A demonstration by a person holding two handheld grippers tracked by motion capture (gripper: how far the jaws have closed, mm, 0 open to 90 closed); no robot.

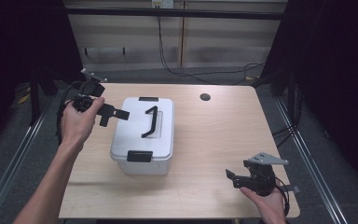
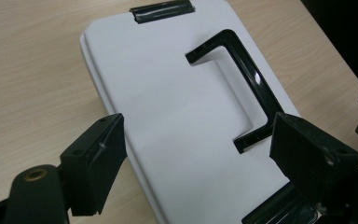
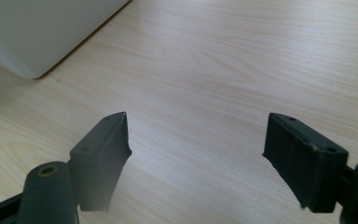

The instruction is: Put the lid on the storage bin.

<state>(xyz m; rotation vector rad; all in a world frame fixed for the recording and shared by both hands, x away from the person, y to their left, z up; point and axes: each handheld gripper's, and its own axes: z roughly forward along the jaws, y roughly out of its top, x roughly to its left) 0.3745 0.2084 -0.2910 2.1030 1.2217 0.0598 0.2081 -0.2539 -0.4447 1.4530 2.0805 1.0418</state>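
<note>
Black gripper (image 1: 121, 113) bodies, grey three-cornered plates, trailing cables, bare forearms

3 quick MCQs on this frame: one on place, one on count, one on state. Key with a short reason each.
1. Where are the left tongs?
A. over the white box's lid
B. by the table's round hole
C. at the table's near right edge

2. How many black latches on the white box?
A. one
B. two
C. four

3. State of the right tongs?
A. shut on the handle
B. open, holding nothing
C. shut on a latch

Key: 1 A, the jaws reach over the lid's left part beside the handle. 2 B, one latch at each short end. 3 B, bare table between the spread jaws.
</note>
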